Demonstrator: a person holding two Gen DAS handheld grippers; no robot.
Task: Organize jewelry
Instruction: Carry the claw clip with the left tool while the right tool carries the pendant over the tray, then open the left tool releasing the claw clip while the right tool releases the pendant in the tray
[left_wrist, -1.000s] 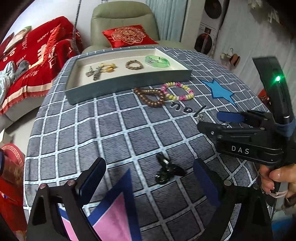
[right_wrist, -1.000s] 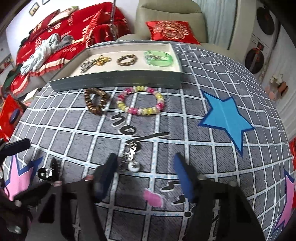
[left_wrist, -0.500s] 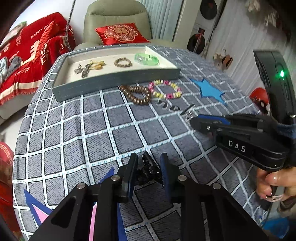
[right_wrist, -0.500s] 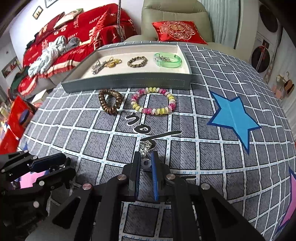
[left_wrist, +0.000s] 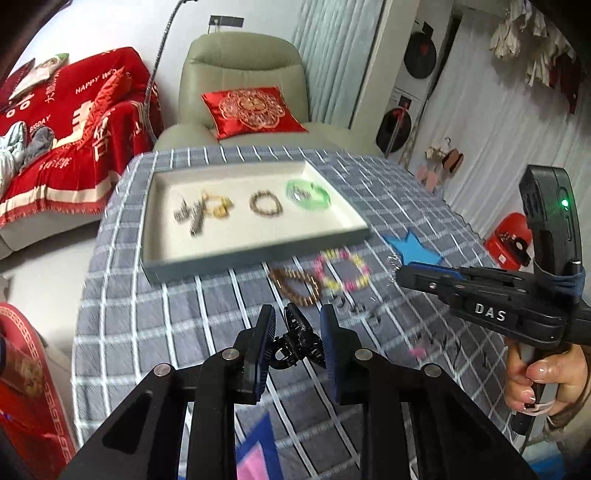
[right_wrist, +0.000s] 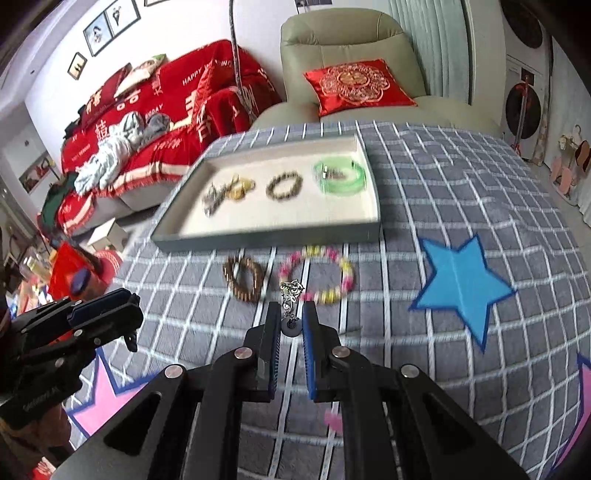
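Observation:
My left gripper is shut on a black hair claw clip, held above the checked cloth. My right gripper is shut on a small silver pendant with a dark round charm, also lifted off the cloth. Ahead lies a grey tray holding a silver and gold piece, a brown bead bracelet and a green bangle. In front of the tray lie a brown wooden bead bracelet and a pink-yellow bead bracelet.
The table wears a grey checked cloth with a blue star at the right. Behind it stand a beige armchair with a red cushion and a sofa under a red blanket. A hand holds the right gripper's handle.
Both grippers went from open to shut, the left on the black clip and the right on the silver pendant. Both then rose off the cloth with their pieces.

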